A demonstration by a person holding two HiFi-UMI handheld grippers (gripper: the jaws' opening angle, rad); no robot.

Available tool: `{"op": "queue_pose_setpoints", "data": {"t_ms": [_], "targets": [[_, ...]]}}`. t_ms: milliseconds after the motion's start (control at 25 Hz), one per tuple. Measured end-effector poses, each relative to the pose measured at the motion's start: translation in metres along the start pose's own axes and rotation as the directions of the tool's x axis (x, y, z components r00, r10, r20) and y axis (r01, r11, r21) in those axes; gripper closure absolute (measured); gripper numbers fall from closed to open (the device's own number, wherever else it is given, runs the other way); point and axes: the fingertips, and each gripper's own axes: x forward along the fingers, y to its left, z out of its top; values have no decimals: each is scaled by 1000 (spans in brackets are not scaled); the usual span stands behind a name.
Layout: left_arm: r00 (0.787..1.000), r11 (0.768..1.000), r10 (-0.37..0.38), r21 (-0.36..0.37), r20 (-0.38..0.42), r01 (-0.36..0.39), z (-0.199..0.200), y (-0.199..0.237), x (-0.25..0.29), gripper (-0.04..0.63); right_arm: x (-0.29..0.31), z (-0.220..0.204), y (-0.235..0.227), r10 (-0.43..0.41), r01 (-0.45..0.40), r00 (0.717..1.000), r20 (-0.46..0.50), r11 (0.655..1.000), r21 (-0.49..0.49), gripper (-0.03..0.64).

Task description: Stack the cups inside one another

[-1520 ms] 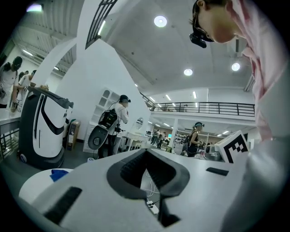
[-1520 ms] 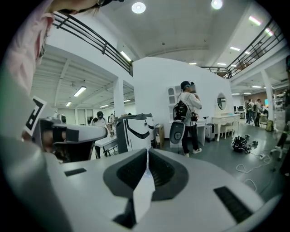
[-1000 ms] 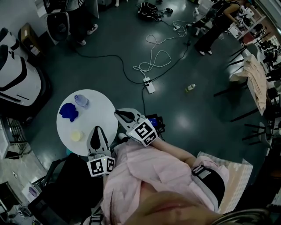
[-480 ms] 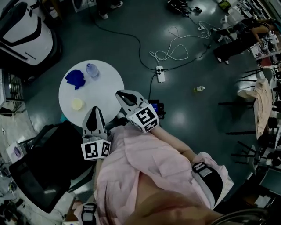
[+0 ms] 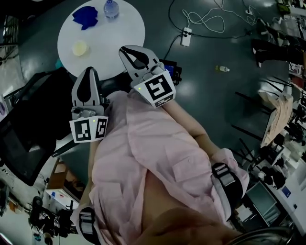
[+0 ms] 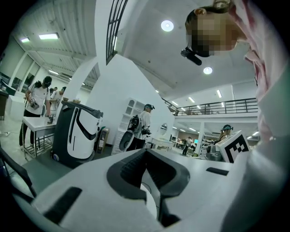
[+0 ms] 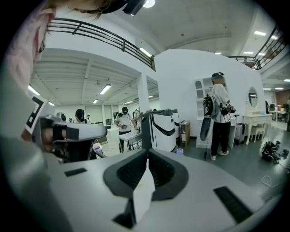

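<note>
Jaws of both grippers are pressed together, tip to tip, with nothing between them, as each gripper view shows. In the head view the left gripper (image 5: 89, 72) and the right gripper (image 5: 124, 49) point toward the upper left of the frame, held out from a person in a pink shirt (image 5: 143, 158). Neither touches a cup. The right gripper's tip overlaps the lower right edge of a round white table (image 5: 114, 36) in the upper left corner; the left gripper sits just below that table's lower edge.

Three small items lie on the table, apart from one another: a yellow cup (image 5: 80, 47) at the left side, a blue cup (image 5: 85, 15) of uneven outline near the top edge, and a pale cup (image 5: 111, 8) just right of the blue one. None is stacked. The right gripper view shows the pale cup (image 7: 180, 151) just above the closed tips.

A power strip (image 5: 186, 33) and a bottle (image 5: 221, 69) lie on the dark floor to the right. A white machine (image 6: 79, 131) stands at the left of the left gripper view.
</note>
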Motion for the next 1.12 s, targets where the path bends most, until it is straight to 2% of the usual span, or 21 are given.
{"op": "queue_pose_setpoints", "data": {"t_ms": [200,400,600,1120], "targets": [[999,1000,12,-3,-35,-12,0,11,-9,580,6,-5,23,49,-48,998,-45,999,10,581],[998,998,57,-20,-24,-57,2,20,-5,580,10,-13,28,73,-72,994,-86,997,9,580],[998,999,28,-19,-56,-29,-8,8,0,580,15,-19,29,91,-89,990,-111,996,19,581],[997,999,36,-6,-63,-37,-6,6,9,580,19,-19,26,125,-123,986,-111,992,28,581]]}}
